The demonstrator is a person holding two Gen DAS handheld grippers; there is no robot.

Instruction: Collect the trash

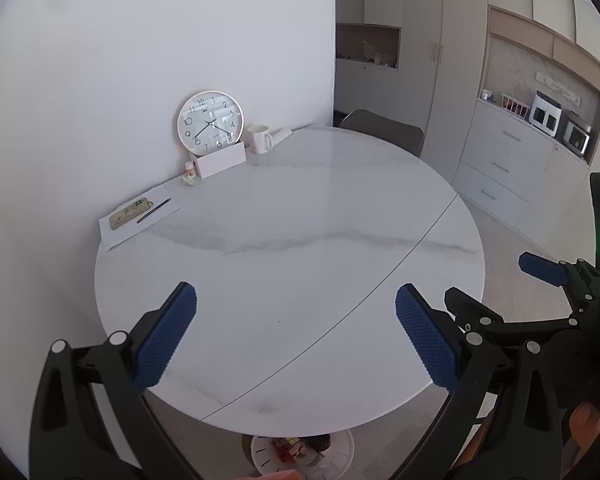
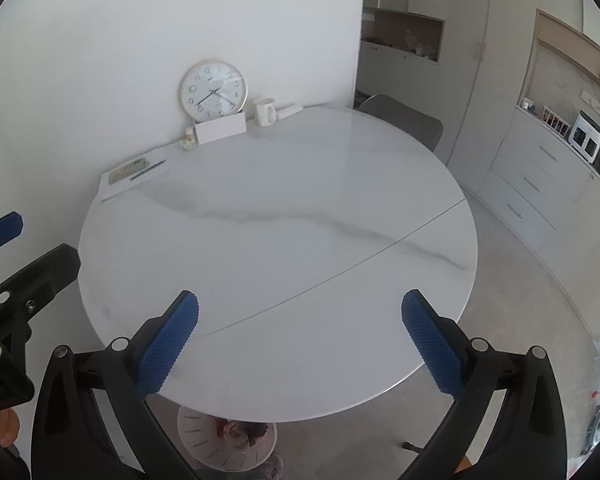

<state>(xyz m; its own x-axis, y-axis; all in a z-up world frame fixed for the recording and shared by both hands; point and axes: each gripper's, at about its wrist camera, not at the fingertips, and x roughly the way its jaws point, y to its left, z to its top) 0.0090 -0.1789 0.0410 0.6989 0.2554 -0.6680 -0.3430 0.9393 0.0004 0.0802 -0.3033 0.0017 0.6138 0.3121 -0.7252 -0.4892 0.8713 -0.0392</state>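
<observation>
A small crumpled greenish scrap lies on the round white marble table by the wall, next to a small pink jar; the scrap also shows in the right wrist view. A white bin holding colourful wrappers stands on the floor under the table's near edge, also in the right wrist view. My left gripper is open and empty above the table's near side. My right gripper is open and empty beside it; it shows at the right of the left wrist view.
A clock, a white card box, a mug, and a sheet of paper with a phone and pen sit along the wall. A grey chair stands behind the table. Cabinets and appliances line the right.
</observation>
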